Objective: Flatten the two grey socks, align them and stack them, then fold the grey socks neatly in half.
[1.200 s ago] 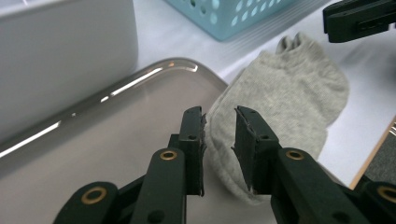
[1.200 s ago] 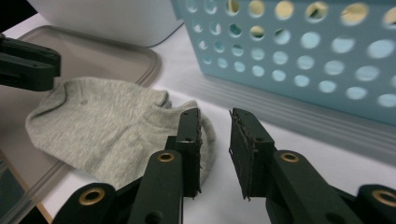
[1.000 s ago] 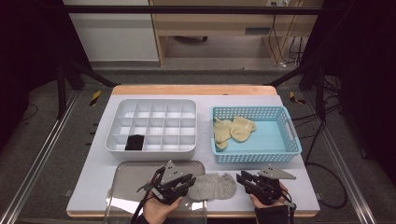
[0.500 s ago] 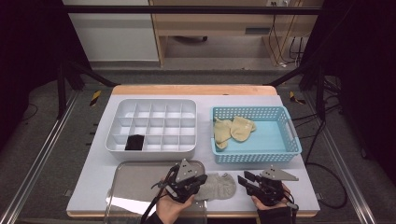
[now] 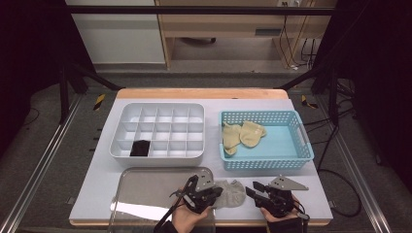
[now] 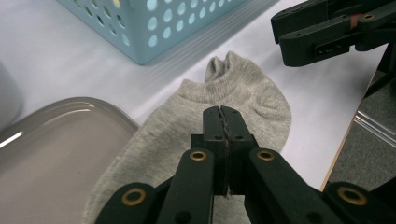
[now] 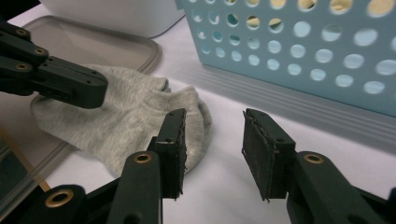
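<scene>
Nothing here can be read: no word, label, brand, number or sign stands on anything I can see.
</scene>
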Demonstrator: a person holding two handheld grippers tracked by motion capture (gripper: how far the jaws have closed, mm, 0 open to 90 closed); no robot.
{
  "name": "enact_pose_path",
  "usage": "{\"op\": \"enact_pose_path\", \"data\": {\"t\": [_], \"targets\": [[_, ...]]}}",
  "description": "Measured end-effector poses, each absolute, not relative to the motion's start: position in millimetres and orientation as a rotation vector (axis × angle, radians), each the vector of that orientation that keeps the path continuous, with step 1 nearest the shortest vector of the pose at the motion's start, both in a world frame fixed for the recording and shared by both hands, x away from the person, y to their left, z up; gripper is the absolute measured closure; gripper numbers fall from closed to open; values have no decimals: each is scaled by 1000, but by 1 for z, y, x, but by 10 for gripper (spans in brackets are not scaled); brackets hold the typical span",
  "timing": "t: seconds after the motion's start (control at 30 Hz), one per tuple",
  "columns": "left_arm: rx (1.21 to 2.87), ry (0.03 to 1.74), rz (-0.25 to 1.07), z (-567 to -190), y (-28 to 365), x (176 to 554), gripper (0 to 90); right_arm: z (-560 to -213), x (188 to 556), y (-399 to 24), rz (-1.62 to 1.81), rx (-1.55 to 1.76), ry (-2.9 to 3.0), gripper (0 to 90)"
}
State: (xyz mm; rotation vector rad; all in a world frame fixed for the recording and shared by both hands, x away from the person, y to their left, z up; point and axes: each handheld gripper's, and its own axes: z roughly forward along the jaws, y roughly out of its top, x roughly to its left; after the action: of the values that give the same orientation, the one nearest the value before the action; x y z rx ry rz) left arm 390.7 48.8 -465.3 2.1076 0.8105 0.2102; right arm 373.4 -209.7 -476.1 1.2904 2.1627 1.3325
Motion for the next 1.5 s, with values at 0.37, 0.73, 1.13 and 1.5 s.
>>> {"op": "enact_pose_path", "data": {"t": [0.37, 0.73, 1.13, 1.5], "targets": [[2143, 806, 204, -473, 45, 393, 895, -481, 373, -199, 1337, 1291, 2199, 593], [2159, 818, 220, -479, 43, 393, 896, -491, 375, -192, 1305, 1306, 2243, 638], [2162, 823, 223, -480, 42, 394, 895, -493, 376, -184, 1314, 1358, 2249, 821], [2159, 841, 209, -479, 40, 396, 895, -471, 371, -187, 1494, 1218, 2217, 834]]}}
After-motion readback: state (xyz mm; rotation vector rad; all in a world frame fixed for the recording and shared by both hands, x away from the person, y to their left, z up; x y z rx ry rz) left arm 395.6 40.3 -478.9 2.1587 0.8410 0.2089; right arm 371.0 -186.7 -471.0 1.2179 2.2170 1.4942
